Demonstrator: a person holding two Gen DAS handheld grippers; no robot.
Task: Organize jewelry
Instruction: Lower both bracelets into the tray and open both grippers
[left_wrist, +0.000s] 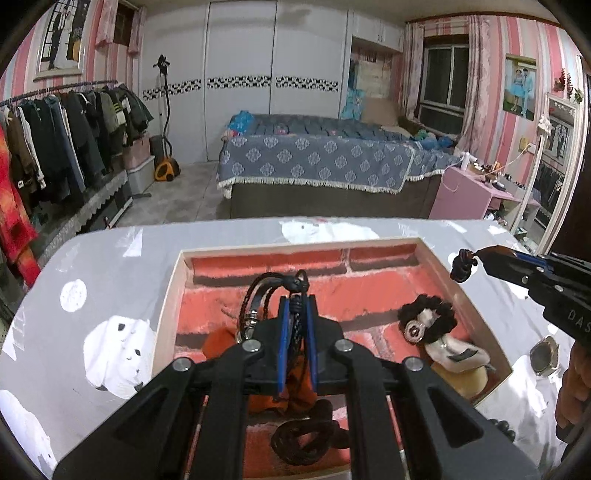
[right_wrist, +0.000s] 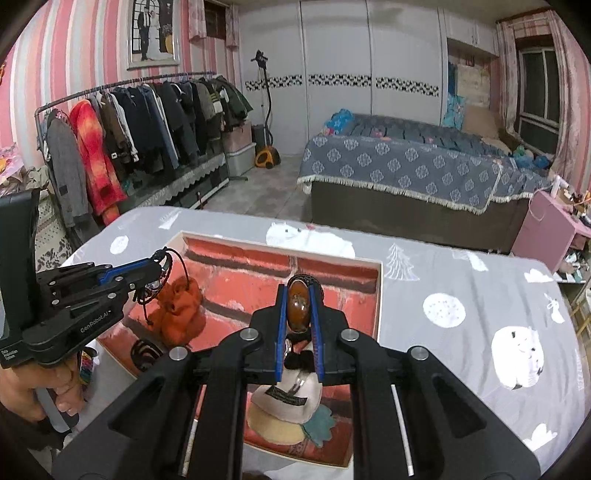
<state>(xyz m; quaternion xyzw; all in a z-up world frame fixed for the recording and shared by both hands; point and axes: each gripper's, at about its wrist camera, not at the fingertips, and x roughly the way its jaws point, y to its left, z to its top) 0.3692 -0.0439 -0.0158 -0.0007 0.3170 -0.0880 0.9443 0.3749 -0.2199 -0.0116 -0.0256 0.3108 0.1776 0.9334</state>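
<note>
A shallow box (left_wrist: 173, 295) lined with a red brick print lies on the grey tablecloth. My left gripper (left_wrist: 297, 301) is shut on a black braided cord bracelet (left_wrist: 258, 295), held over an orange pouch (left_wrist: 218, 341) in the box. My right gripper (right_wrist: 298, 291) is shut on a brown amber bead bracelet (right_wrist: 298, 306) above a white pouch (right_wrist: 288, 398). Each gripper shows in the other's view: the right gripper (left_wrist: 480, 254) with its dark bracelet (left_wrist: 461, 266) at the box's right rim, the left gripper (right_wrist: 162, 260) over the orange pouch (right_wrist: 181, 310).
Inside the box lie a black beaded ring on the white pouch (left_wrist: 424, 317), a coiled black cord (left_wrist: 306, 439), cream and teal pouches (right_wrist: 317, 424). A wristwatch (left_wrist: 545, 354) rests on the cloth right of the box. A bed and a clothes rack stand beyond the table.
</note>
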